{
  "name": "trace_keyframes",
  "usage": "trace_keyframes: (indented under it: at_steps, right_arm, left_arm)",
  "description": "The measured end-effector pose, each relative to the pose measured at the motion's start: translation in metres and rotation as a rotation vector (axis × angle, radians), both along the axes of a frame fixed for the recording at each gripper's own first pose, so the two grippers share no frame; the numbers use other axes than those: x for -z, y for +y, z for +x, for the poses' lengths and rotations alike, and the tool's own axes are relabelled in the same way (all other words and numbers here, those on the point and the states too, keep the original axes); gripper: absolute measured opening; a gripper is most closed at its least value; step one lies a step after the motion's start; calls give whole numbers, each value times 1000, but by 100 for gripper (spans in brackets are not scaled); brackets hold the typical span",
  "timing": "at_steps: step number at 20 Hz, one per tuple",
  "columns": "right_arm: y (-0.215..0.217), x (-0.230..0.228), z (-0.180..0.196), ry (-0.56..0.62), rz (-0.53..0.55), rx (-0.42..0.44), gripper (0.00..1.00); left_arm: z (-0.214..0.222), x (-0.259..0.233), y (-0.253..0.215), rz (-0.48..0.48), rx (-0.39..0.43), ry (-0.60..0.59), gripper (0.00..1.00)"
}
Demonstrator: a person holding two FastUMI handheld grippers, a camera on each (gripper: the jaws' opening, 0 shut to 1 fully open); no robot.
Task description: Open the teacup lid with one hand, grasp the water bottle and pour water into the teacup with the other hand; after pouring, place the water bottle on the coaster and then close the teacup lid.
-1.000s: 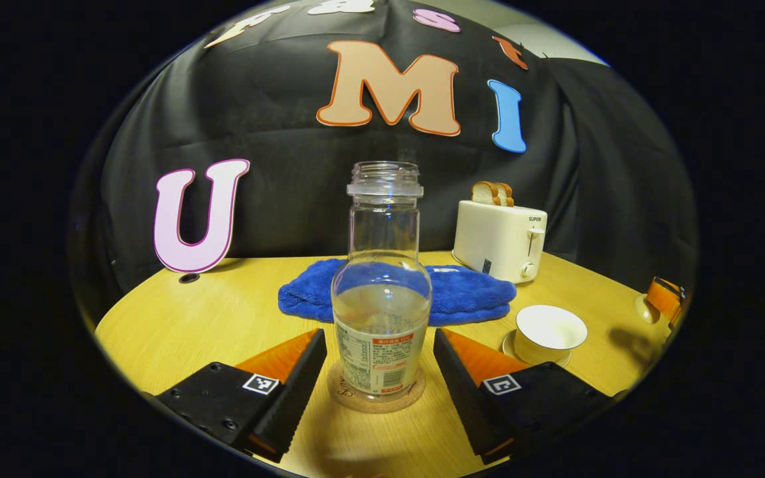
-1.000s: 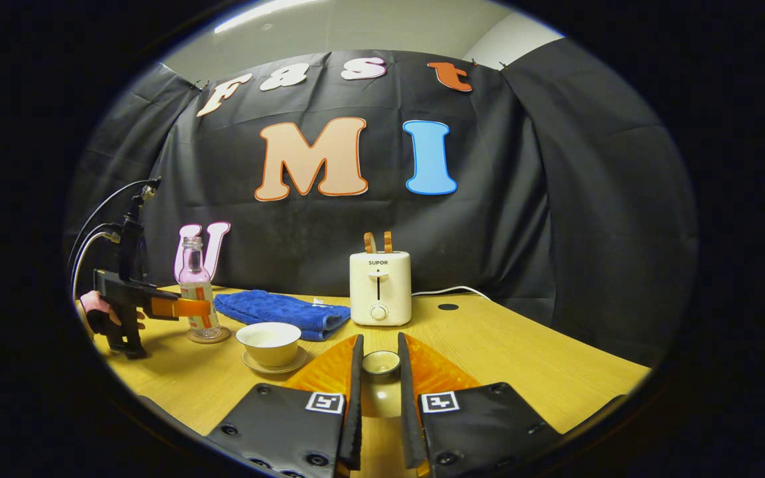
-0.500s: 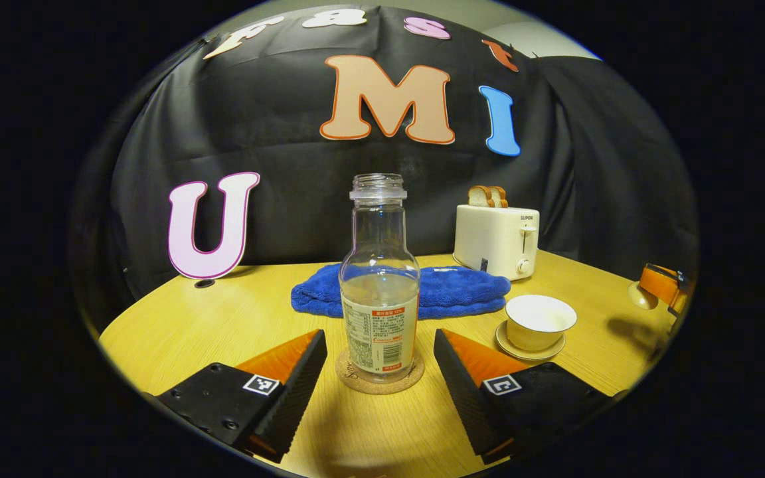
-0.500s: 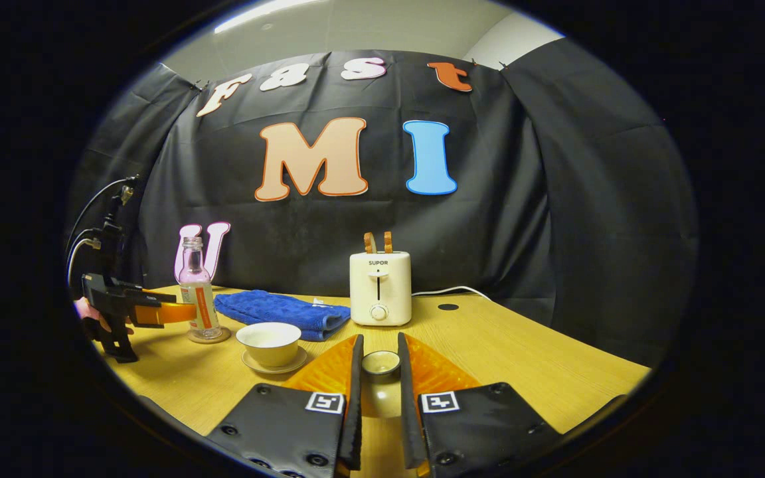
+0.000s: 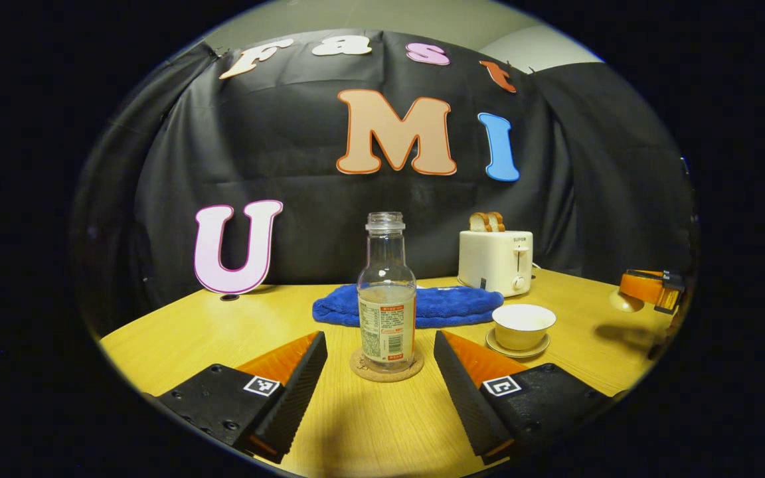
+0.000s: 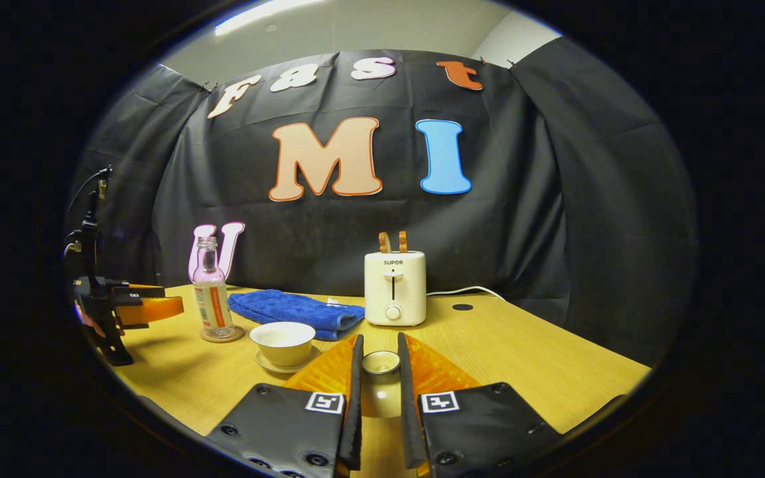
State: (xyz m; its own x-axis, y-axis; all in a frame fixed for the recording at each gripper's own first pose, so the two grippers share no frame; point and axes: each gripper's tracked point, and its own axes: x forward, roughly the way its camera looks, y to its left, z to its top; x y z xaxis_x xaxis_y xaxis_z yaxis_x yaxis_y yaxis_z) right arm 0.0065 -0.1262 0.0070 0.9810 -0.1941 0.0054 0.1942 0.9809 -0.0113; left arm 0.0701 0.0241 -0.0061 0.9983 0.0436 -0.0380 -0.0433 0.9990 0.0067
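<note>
- Bottle (image 5: 387, 292) upright on the round cork coaster (image 5: 386, 366), cap off, partly full of water, label facing the left gripper view.
- Left gripper (image 5: 379, 372) released, fingers spread wide, one either side of the coaster, touching neither bottle nor coaster.
- Same gripper seen far left in the right gripper view (image 6: 157, 309), orange fingers pointing at the bottle (image 6: 210, 292), clear of it, with a hand (image 6: 85, 315) wrapped round the grip.
- Teacup (image 5: 523, 326) uncovered on its saucer (image 5: 517, 346), just right of the bottle in the left gripper view, apart from the coaster.
- Pale liquid inside the cup (image 6: 283, 342) as seen from the right gripper view; exact level hard to tell.
- Right gripper (image 6: 380, 378) clenched on the lid (image 6: 380, 362), both fingers pressing its sides, knob ring facing up, held above the table (image 6: 542, 372).
- Lid sitting to the right of the cup from this camera, near it, not over it.
- Right gripper also caught at the far right edge of the left gripper view (image 5: 648, 292), orange fingers level, pale lid (image 5: 623, 302) underneath, shadow on the wood below.
- Blue towel (image 5: 422, 305) folded flat behind the bottle and cup.
- Toaster (image 5: 495, 260) at the back beside the towel, two slices of bread (image 5: 486, 221) sticking up from its slots, cord (image 6: 465, 290) trailing off to the right along the table.
</note>
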Motion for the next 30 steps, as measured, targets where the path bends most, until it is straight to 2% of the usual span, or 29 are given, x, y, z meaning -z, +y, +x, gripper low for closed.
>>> trace_keyframes:
  at_steps: [5,10,16,24,30]
  right_arm:
    - [23,2,17,8,4,-99,28]
    - [44,3,39,4,6,-155,28]
    - [84,5,80,8,9,-256,28]
    - [105,11,122,25,16,-315,28]
    - [112,17,137,66,18,-337,28]
  left_arm:
    - [-11,-5,2,-1,-22,-42,94]
    - [-11,-6,1,-1,-13,-46,95]
    - [-12,-6,1,-1,-15,-45,95]
    - [-11,-8,0,0,-12,-46,95]
    - [-10,-7,-2,-1,2,-46,94]
